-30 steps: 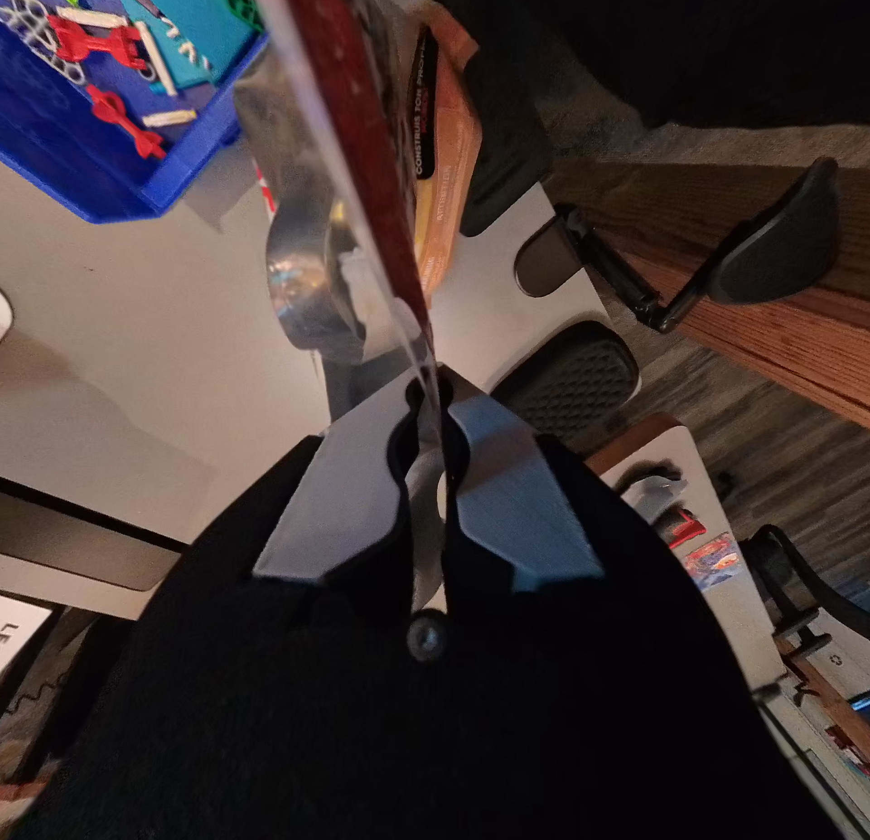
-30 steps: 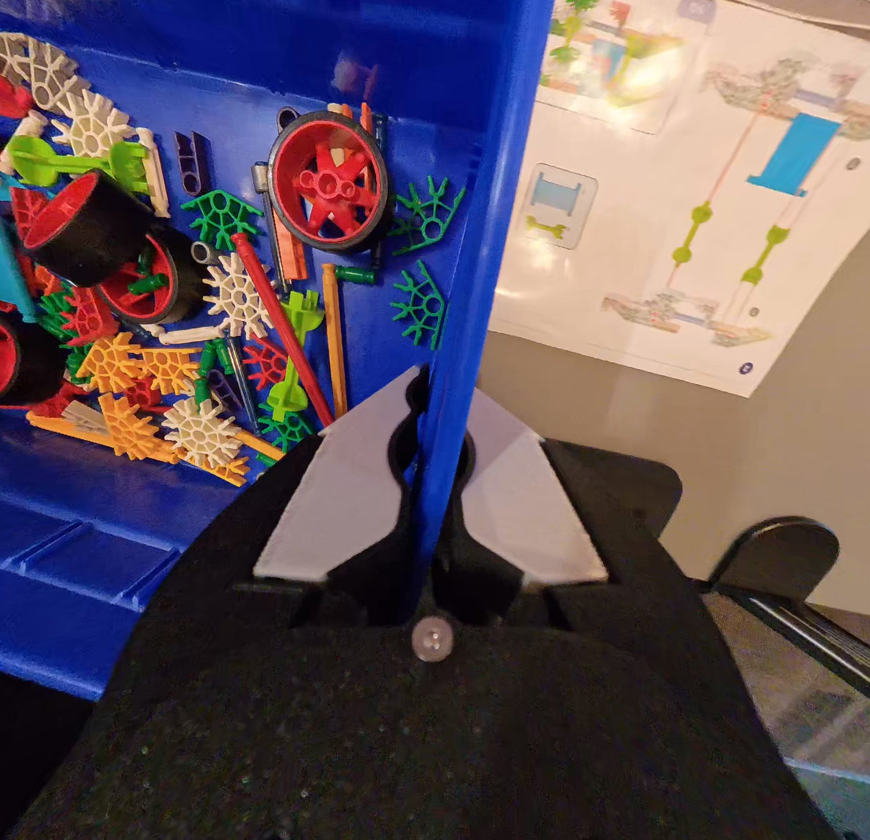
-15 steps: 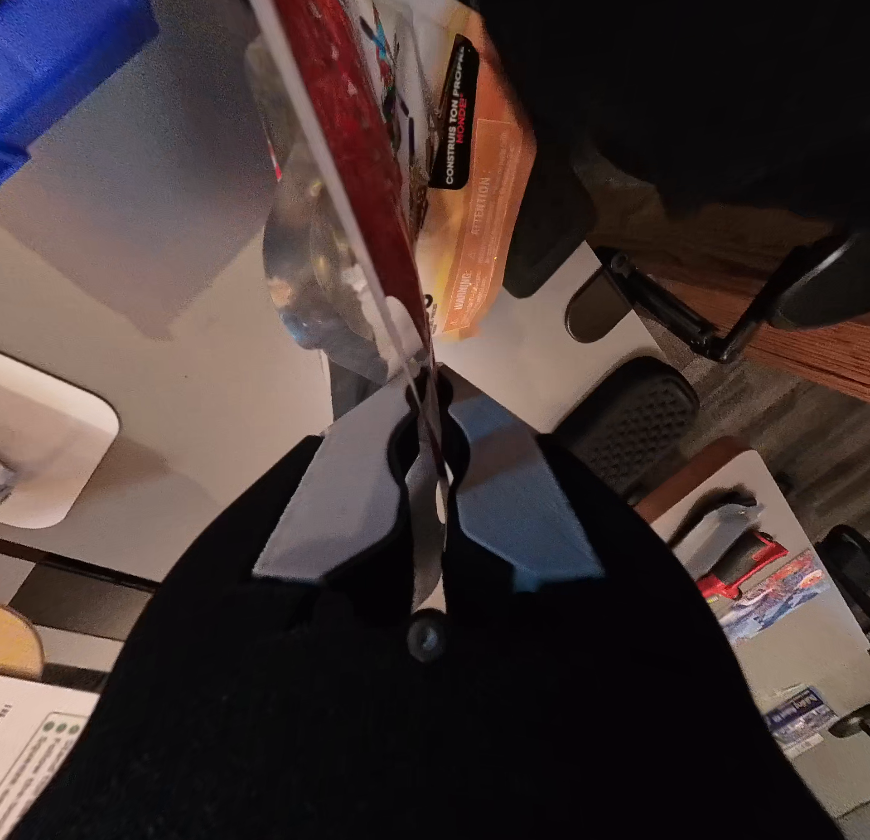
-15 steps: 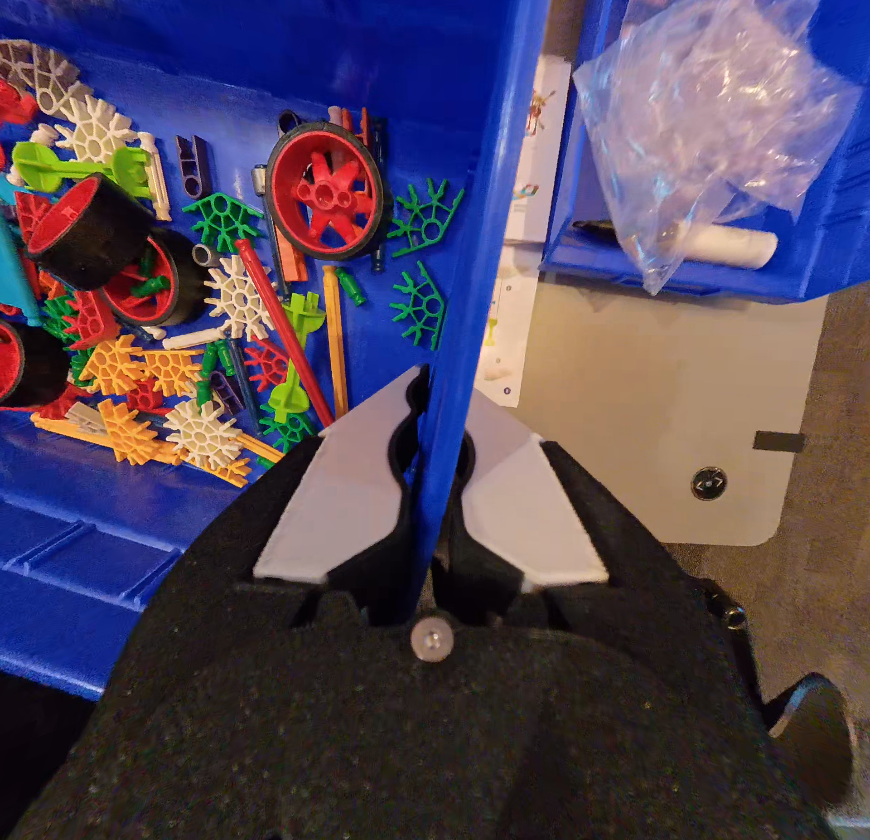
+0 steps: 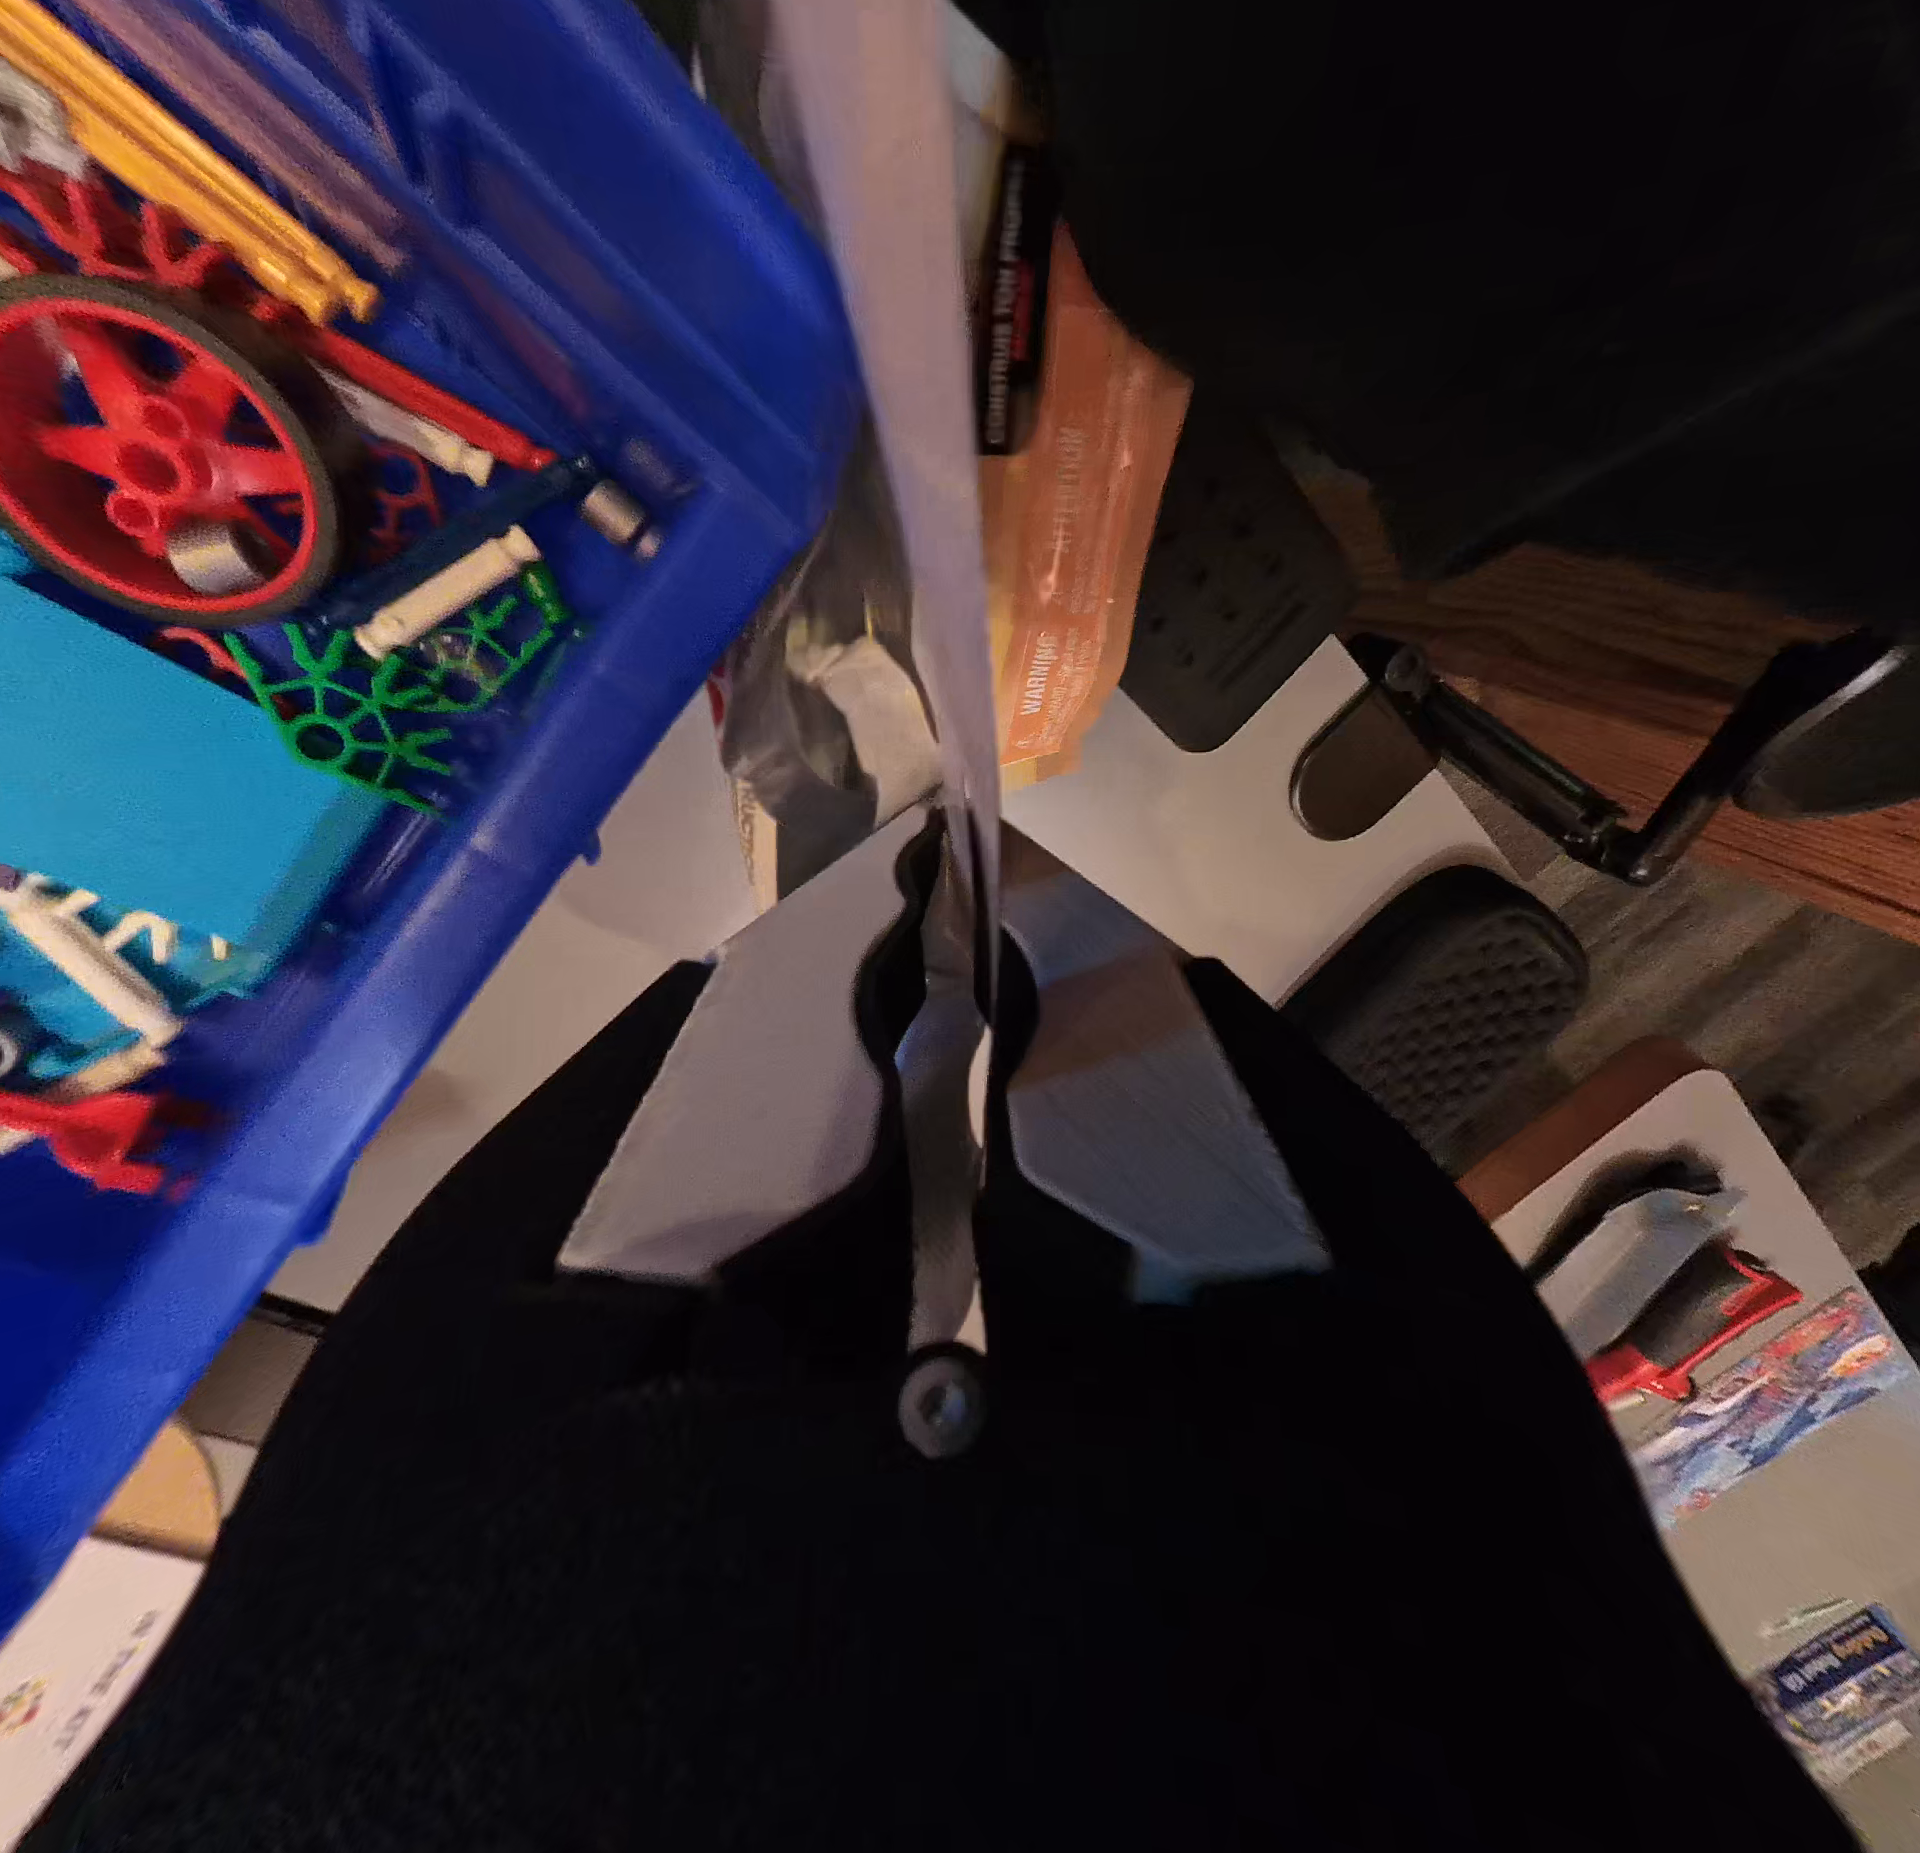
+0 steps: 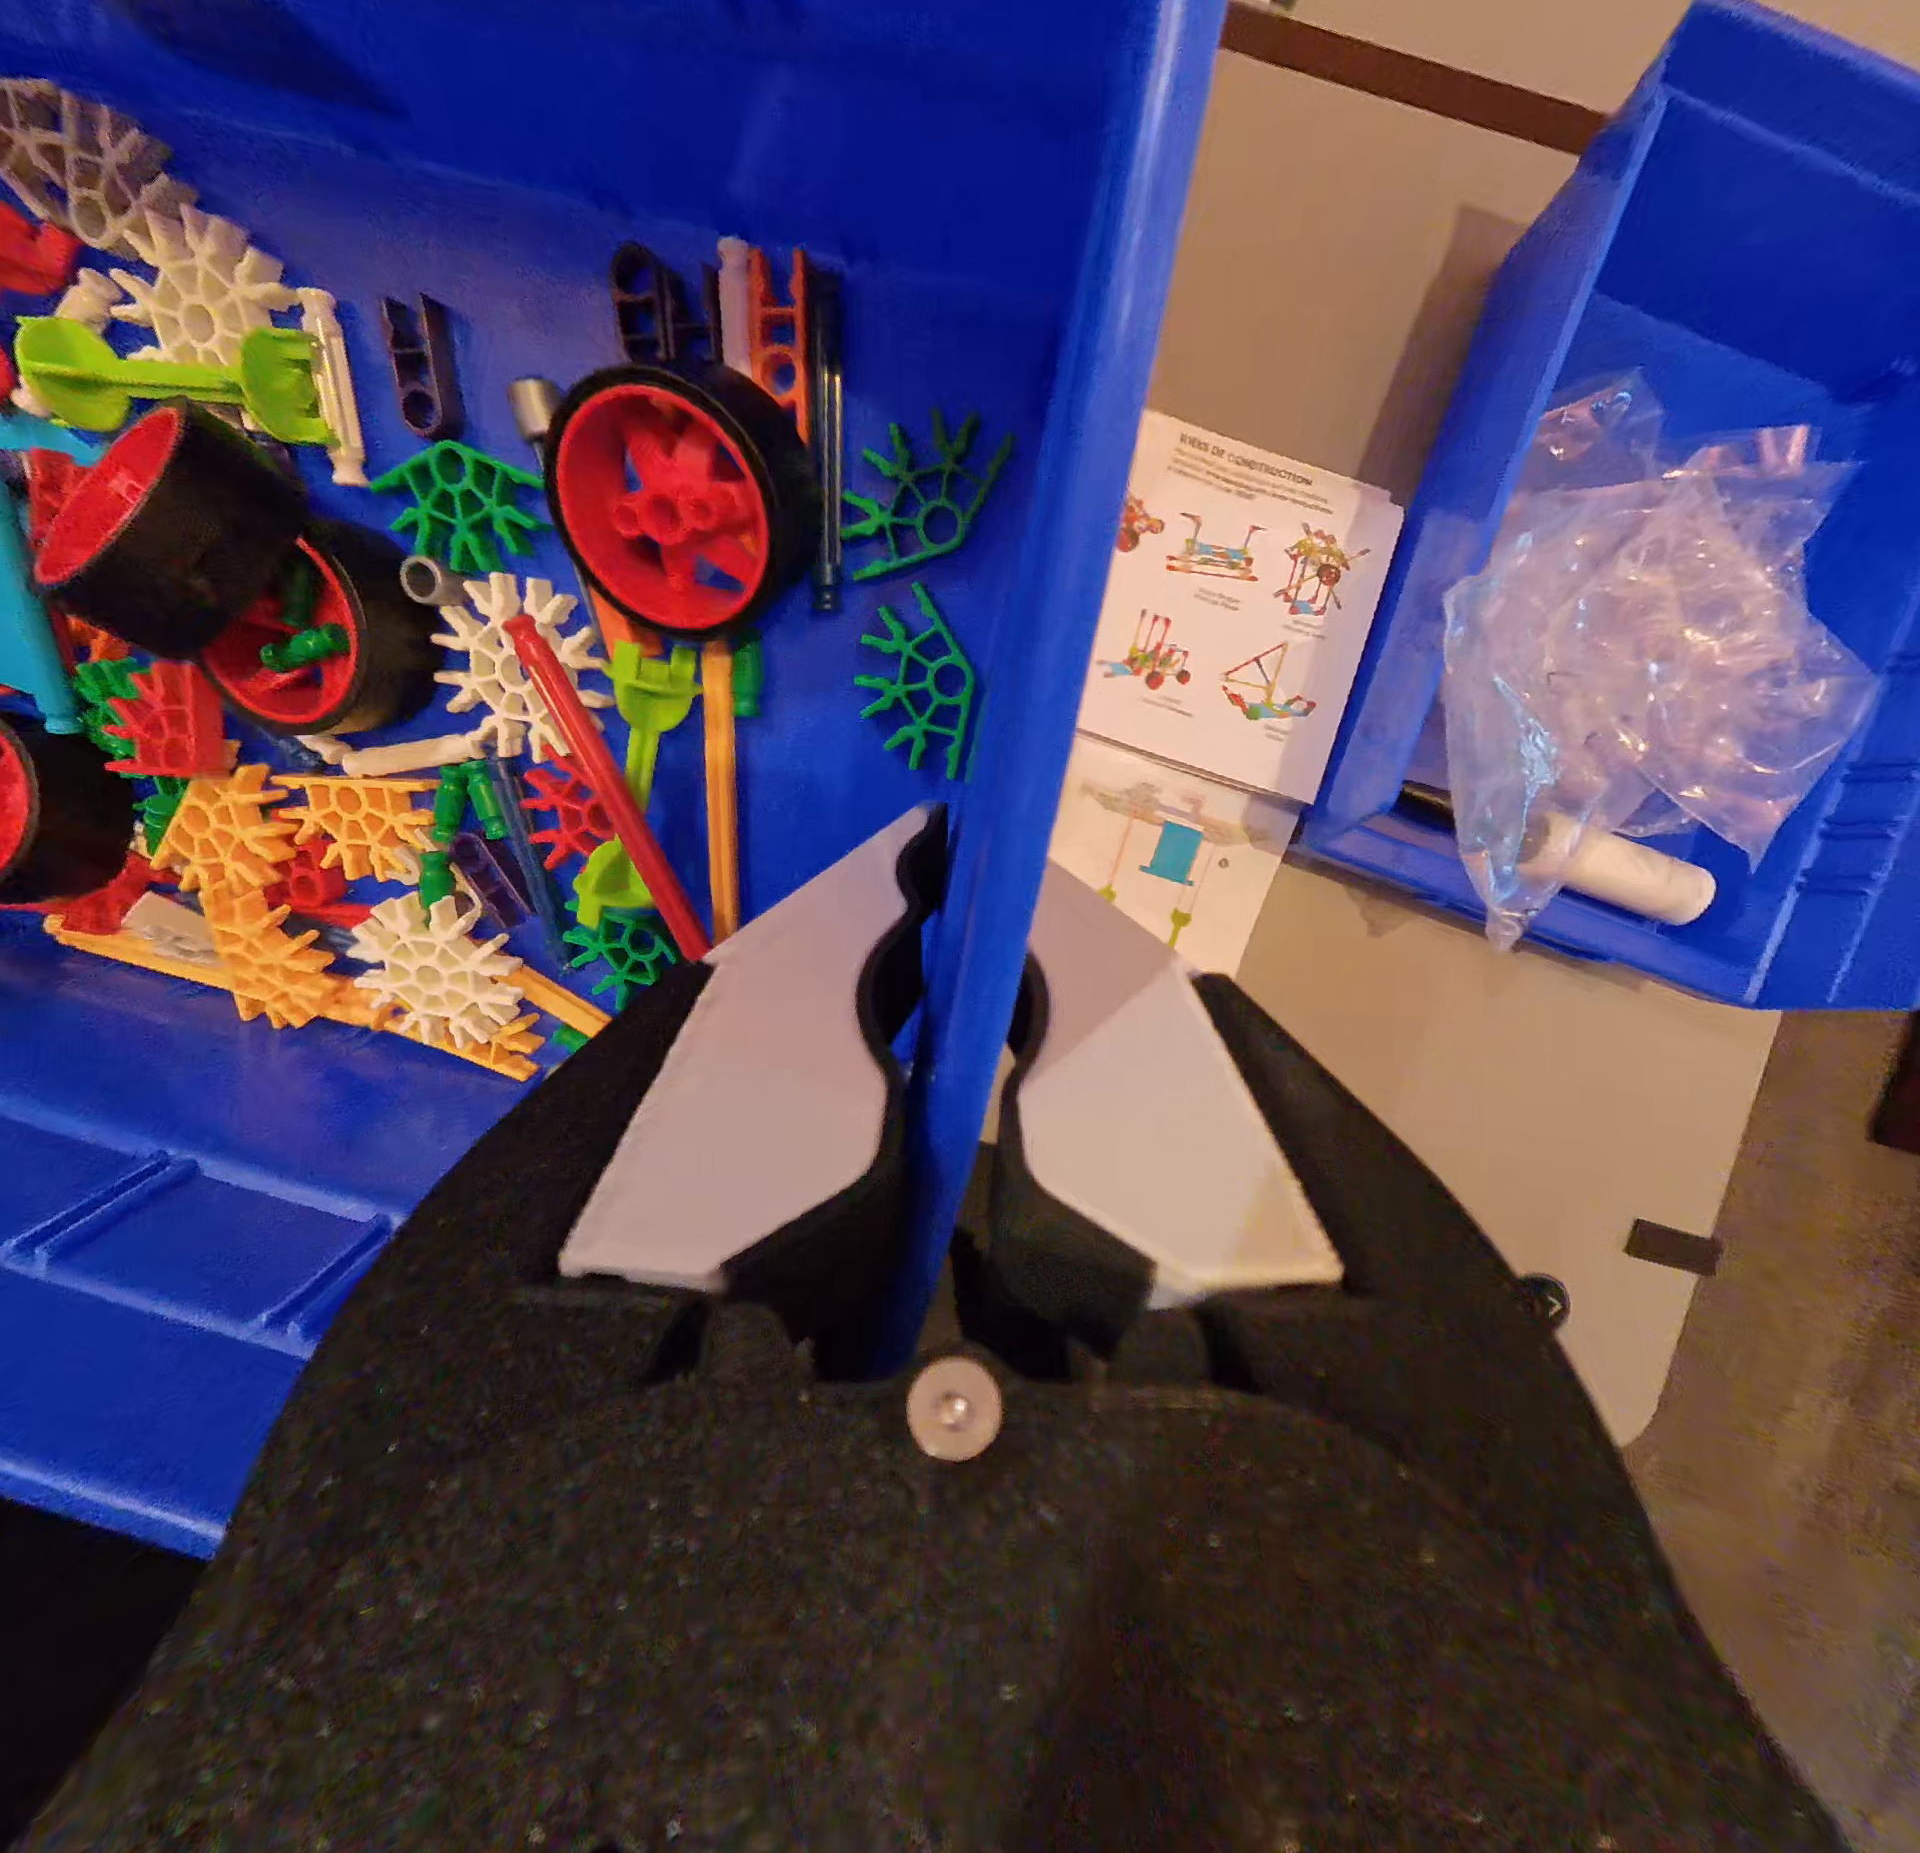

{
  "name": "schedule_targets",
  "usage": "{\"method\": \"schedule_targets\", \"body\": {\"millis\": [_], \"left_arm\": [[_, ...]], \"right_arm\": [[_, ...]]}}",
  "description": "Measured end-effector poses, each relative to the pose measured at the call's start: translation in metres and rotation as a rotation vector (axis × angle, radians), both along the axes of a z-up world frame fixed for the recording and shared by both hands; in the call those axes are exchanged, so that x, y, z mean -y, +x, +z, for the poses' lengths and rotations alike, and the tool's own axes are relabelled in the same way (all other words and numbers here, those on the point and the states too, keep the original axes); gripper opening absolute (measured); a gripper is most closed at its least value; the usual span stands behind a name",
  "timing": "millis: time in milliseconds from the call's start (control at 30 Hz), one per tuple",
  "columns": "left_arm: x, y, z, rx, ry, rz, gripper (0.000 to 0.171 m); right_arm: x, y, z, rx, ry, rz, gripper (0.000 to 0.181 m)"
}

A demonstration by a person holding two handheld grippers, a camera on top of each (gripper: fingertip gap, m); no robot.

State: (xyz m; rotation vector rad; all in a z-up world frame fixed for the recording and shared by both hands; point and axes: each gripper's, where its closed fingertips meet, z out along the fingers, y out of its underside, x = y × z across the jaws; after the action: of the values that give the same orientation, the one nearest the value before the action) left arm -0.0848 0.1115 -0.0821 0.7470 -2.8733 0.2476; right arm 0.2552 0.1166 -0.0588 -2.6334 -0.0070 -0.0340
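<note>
Printed wording is borne by the orange card package [image 5: 1081, 515] at twelve o'clock, the instruction leaflet [image 6: 1236, 598] at two o'clock, and a small blue label [image 5: 1839, 1689] at four o'clock; none is reproduced.

Blue bin [image 6: 1081, 349]: hard plastic, smooth w/ slight sheen, moulded ribs on one wall. Toy pieces [image 6: 488, 660] inside: glossy plastic rods & connectors; wheels [image 6: 665, 499] w/ red plastic hubs, matt black rubbery tyres. Second blue bin [image 6: 1714, 245]: same plastic, holds a crinkled clear plastic bag [image 6: 1652, 650], shiny. Instruction sheets [image 6: 1236, 608]: matt white paper. Right gripper [image 6: 961, 930]: pale smooth matt fingers, body covered in speckled black rough-looking stuff, metal screw at the pivot. Left gripper [image 5: 961, 920]: same fingers, on thin card packaging [image 5: 940, 453] w/ clear glossy plastic blister. Desk [image 5: 1195, 847]: smooth matt light surface. Floor [image 5: 1766, 993]: wood grain.
</note>
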Motion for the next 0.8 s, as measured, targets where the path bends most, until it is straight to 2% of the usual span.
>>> {"method": "schedule_targets", "body": {"millis": [167,267,500,700,800], "left_arm": [[0.008,-0.007,0.001,-0.023,-0.014,0.078,0.000],[0.009,-0.006,0.003,-0.030,-0.030,0.132,0.000],[-0.001,0.016,0.010,-0.005,-0.108,0.235,0.000],[-0.002,0.026,0.012,0.012,-0.139,0.287,0.000],[-0.007,0.024,0.009,-0.018,-0.156,0.340,0.000]], "right_arm": [[-0.004,-0.009,0.018,0.089,0.067,0.021,0.000],[-0.008,-0.003,0.033,0.081,0.094,0.015,0.000],[-0.029,-0.001,0.067,0.129,0.140,0.071,0.000],[-0.034,0.002,0.064,0.068,0.133,0.071,0.000],[-0.028,0.012,0.056,-0.022,0.119,0.042,0.000]]}}
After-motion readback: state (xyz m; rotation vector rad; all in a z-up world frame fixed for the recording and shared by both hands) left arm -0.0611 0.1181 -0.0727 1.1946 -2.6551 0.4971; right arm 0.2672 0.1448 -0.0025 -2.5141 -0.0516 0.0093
